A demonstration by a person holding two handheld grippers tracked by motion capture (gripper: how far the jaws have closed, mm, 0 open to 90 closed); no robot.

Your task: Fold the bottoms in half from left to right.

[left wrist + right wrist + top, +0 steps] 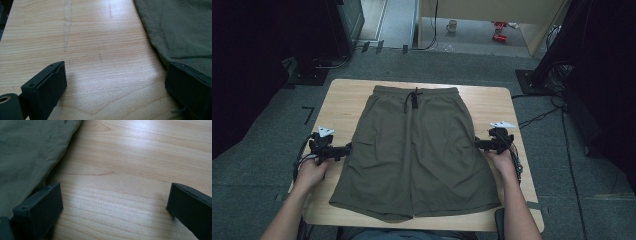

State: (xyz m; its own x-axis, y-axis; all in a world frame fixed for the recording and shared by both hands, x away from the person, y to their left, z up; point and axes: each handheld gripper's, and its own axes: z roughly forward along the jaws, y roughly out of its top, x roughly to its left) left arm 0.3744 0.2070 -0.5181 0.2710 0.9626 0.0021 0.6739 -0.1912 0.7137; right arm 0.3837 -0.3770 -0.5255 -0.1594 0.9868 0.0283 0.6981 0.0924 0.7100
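Tongs [113, 85] open, shorts [180, 27] edge by right jaw

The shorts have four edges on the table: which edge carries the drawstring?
The far edge of the olive shorts, the waistband, away from the person. A dark drawstring hangs from its middle; the two side edges and the near leg hems have none.

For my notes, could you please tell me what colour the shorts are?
The shorts are olive green, plain; the high view shows them best.

Clearance: bare table strips either side of shorts.
Table [343, 95] bare beside both side seams of the shorts [414, 150]; open jaws of left gripper [346, 149] and right gripper [478, 144] straddle bare wood.
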